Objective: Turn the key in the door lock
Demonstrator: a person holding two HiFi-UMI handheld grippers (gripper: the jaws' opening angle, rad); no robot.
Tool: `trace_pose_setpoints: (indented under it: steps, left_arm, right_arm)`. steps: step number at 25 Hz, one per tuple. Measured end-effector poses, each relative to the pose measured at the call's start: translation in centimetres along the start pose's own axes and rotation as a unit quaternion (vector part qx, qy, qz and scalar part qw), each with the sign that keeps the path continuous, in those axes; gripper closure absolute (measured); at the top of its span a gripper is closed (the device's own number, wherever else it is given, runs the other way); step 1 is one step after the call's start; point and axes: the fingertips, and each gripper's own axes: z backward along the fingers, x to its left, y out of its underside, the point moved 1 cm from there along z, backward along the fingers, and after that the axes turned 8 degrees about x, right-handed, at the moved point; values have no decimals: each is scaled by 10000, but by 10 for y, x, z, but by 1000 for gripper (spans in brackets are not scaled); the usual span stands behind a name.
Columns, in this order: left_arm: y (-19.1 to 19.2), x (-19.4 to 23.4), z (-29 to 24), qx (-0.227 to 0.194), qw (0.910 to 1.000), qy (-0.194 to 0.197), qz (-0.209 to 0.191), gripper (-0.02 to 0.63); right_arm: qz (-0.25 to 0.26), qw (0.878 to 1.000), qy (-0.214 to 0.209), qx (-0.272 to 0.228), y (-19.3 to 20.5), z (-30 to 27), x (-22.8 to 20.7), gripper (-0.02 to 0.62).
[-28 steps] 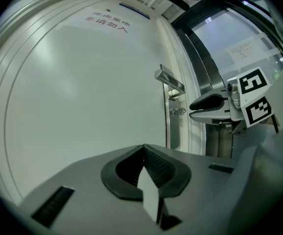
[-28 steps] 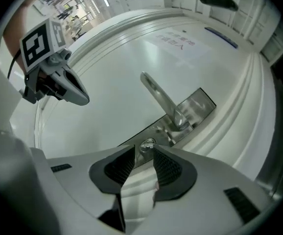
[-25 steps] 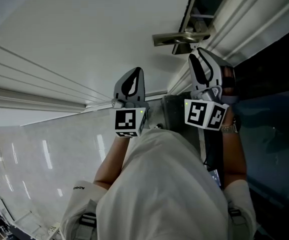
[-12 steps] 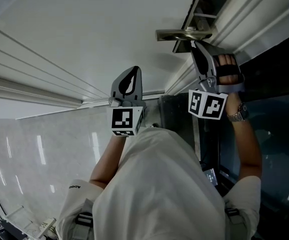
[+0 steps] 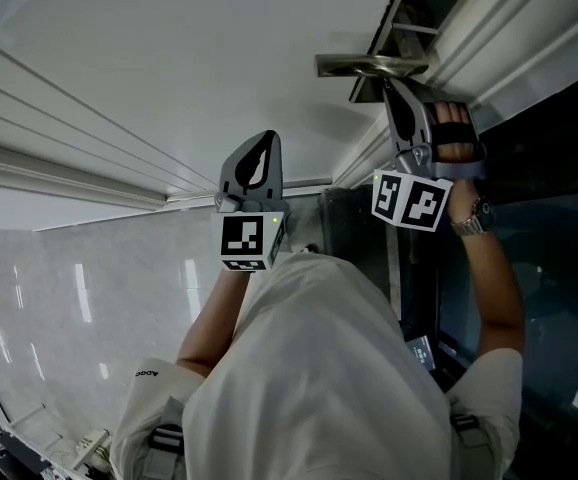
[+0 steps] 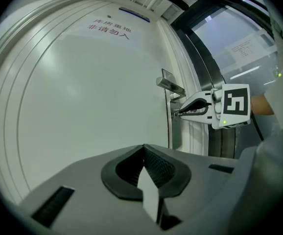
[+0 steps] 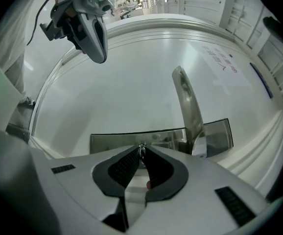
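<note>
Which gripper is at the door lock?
The right gripper, at the lock plate under the handle; its jaws have just been closing on the key. The left gripper, shut, holds nothing.

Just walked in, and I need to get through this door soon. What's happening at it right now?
A person is working the lock of the white door with two grippers. The right hand-held gripper has its jaws on the small metal key at the silver lock plate, below the silver lever handle; those jaws have just been closing. The left hand-held gripper is shut and empty, held away from the lock and facing the door.
</note>
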Motion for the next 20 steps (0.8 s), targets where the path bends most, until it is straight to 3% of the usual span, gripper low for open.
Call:
trace_pose_setpoints:
  steps: [4,11,14,20]
  left_arm:
    - [3,-3,0,32,10000,16,6,600]
    - [1,-3,-1,37,10000,21,-37,600]
    - [1,-6,-4,54,10000,41,-55,600]
    - [-1,-14,-3,33,9998,137,-134,600]
  right_arm:
    - [-339,9994,47,81,2,-4,-2,567]
    - [-1547,9876,-47,266,3,-7,-7,574]
    - [-2410,9697,-200,340,3,-10,-10,574]
    - [-3964,9161,-372,468,7,-11,-15,578]
